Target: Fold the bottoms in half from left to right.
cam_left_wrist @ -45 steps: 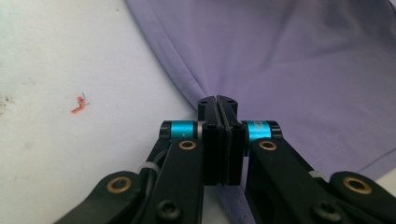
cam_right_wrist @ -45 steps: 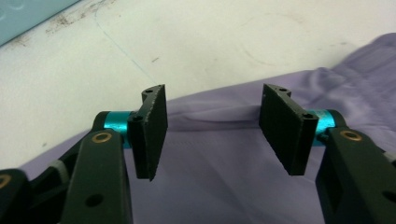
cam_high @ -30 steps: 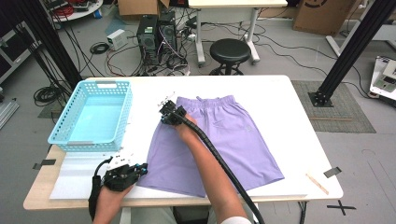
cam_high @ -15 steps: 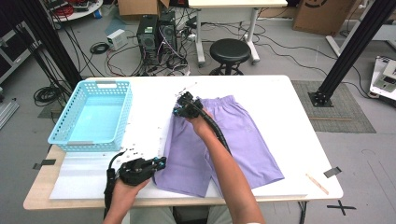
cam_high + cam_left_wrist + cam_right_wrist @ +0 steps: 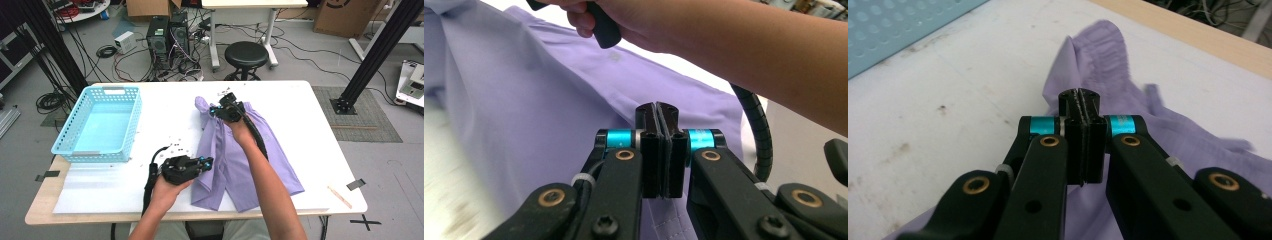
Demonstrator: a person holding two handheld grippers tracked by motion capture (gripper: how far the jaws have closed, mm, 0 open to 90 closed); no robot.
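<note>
- The purple shorts [image 5: 235, 165] lie on the right half of the white counter [image 5: 305, 125], partly folded: their left side is lifted and drawn over toward the right, so the cloth bunches in long creases.
- The gathered waistband [image 5: 1098, 47] sits at the far end of the shorts, puckered into a small knot of fabric.
- The right gripper [image 5: 223, 111] is at that far end, its fingers closed on the waistband cloth; in the right gripper view the two black fingers [image 5: 1074, 105] press flat together with purple fabric caught between them.
- The left gripper [image 5: 204, 163] is at the near left edge of the shorts, its fingers [image 5: 647, 117] also shut tight on a fold of the hem.
- In the left gripper view the person's right forearm [image 5: 744, 47] crosses above the cloth, and a black ribbed cable [image 5: 758, 135] hangs beside it.
- A light blue basket [image 5: 82, 145] stands on the left side of the counter, well apart from the shorts.
- Beyond the far edge, on the floor, stand a black stool [image 5: 246, 52] and a computer tower [image 5: 159, 40].
</note>
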